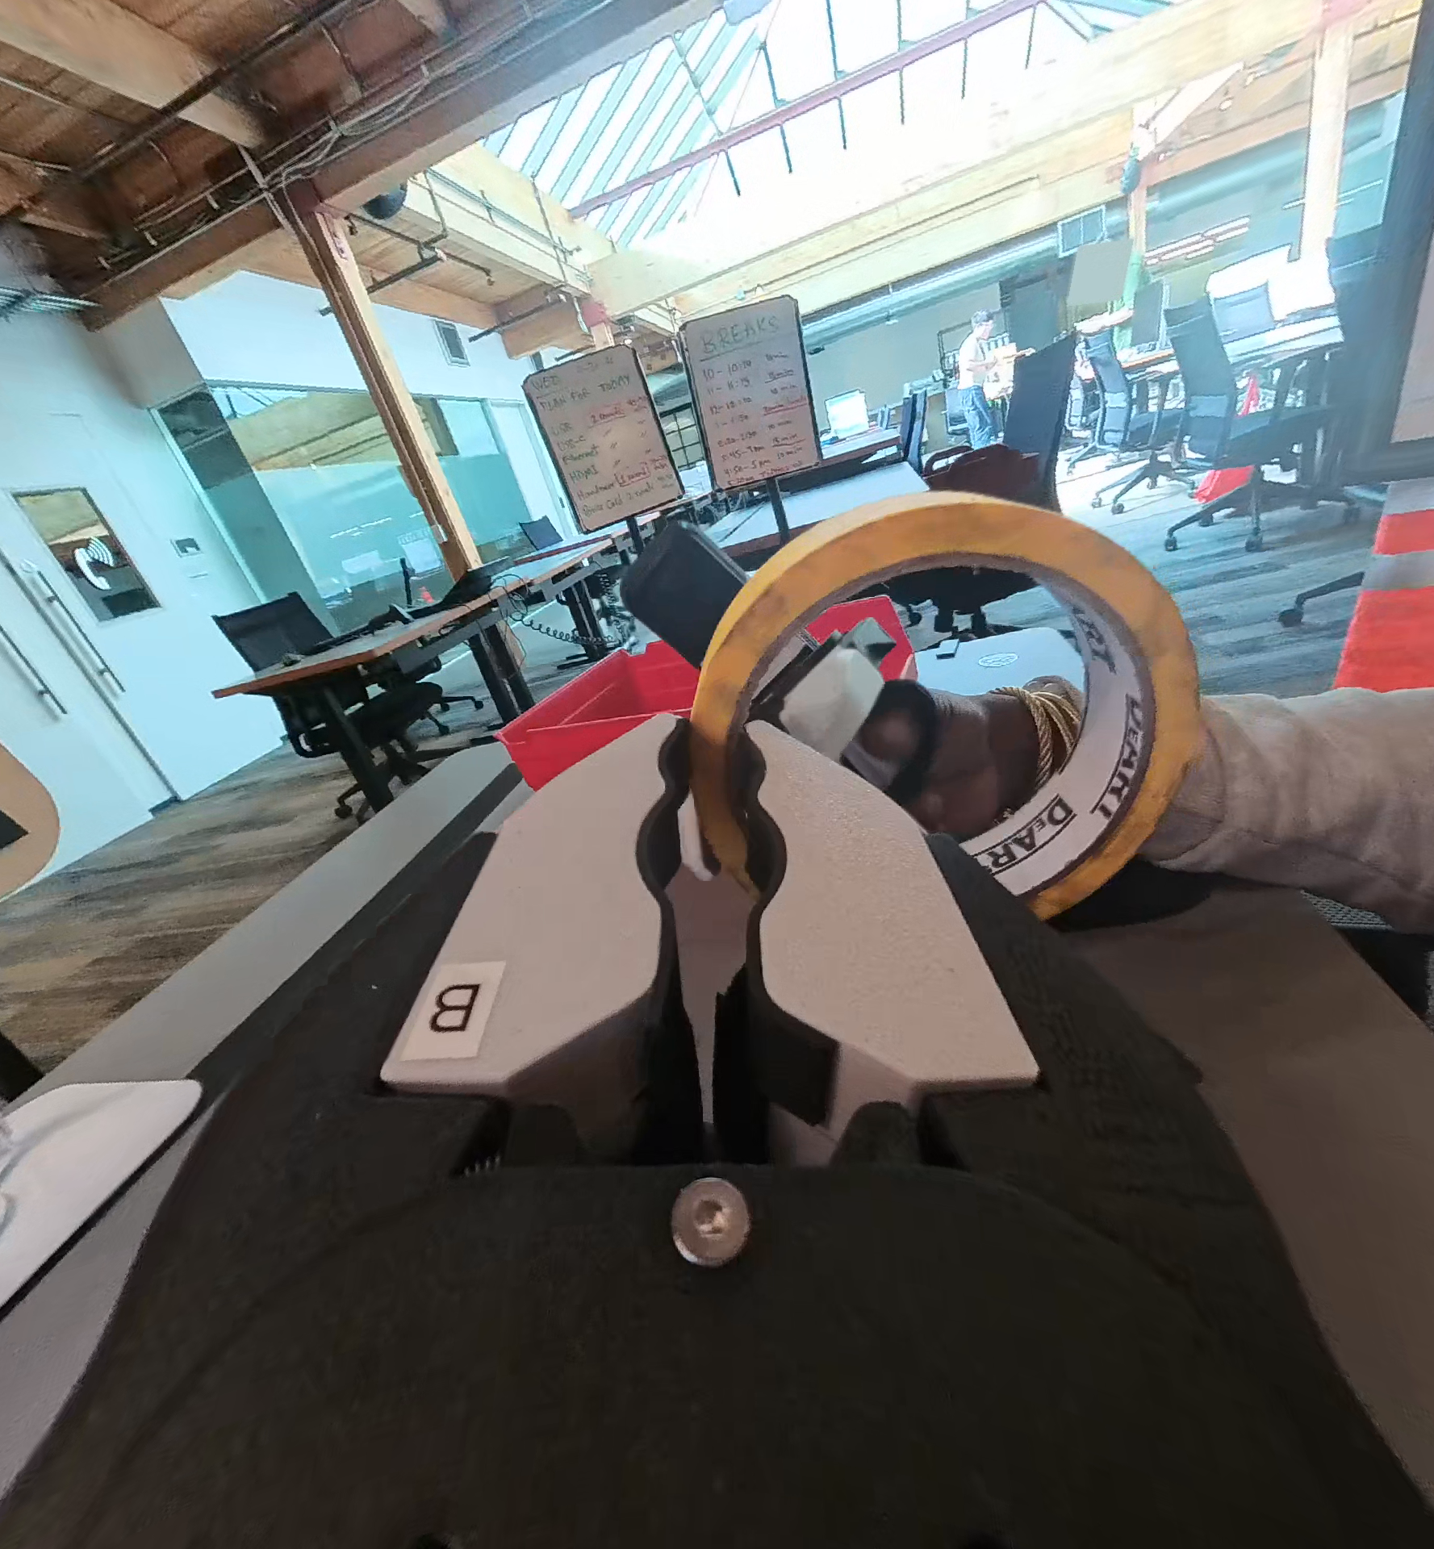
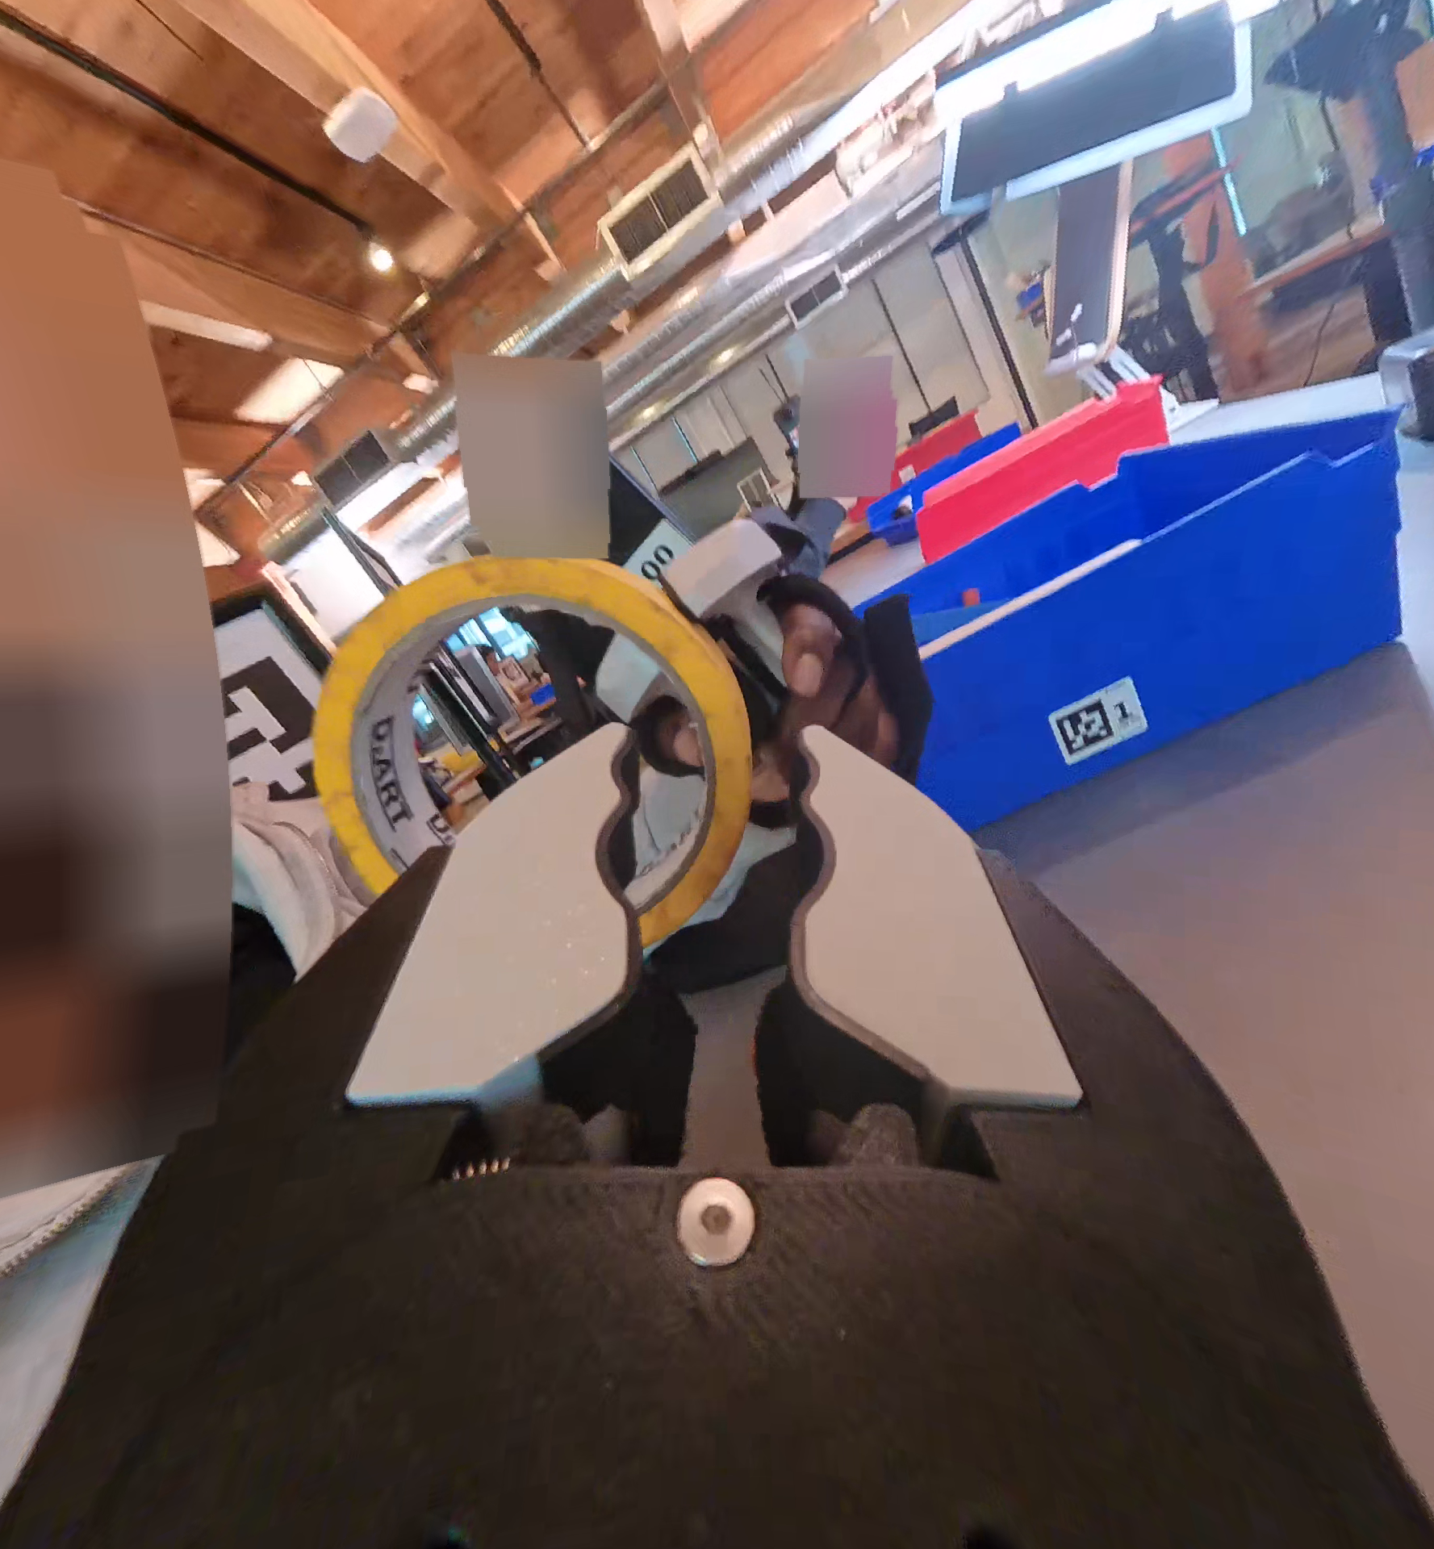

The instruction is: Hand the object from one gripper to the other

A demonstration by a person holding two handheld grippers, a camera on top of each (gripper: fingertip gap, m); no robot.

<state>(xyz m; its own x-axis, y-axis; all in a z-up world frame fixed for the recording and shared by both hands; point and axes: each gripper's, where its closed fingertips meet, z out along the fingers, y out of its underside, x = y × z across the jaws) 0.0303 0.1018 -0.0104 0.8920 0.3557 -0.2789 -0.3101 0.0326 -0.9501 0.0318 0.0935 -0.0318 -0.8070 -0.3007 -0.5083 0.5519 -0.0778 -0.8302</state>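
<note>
A yellow tape roll point(image 1: 1149, 637) with a white printed core stands on edge in the air above the grey table point(image 1: 1199, 1048). My left gripper point(image 1: 717, 738) is shut on the roll's left rim. Through the roll's hole I see the right gripper point(image 1: 831, 696) and the hand that holds it. In the right wrist view, my right gripper point(image 2: 713, 746) is open, and the right rim of the tape roll point(image 2: 344, 721) lies between its fingers with a gap on both sides. The left gripper point(image 2: 730, 603) shows behind the roll.
A red bin point(image 1: 596, 712) stands just beyond the left gripper. A blue bin point(image 2: 1158, 670) and a red bin point(image 2: 1040, 469) stand on the table point(image 2: 1283, 922) to the right. A grey sleeve point(image 1: 1325, 796) reaches in from the right. Desks, chairs and whiteboards stand farther off. Both grippers' tips are close together, under 4 cm apart.
</note>
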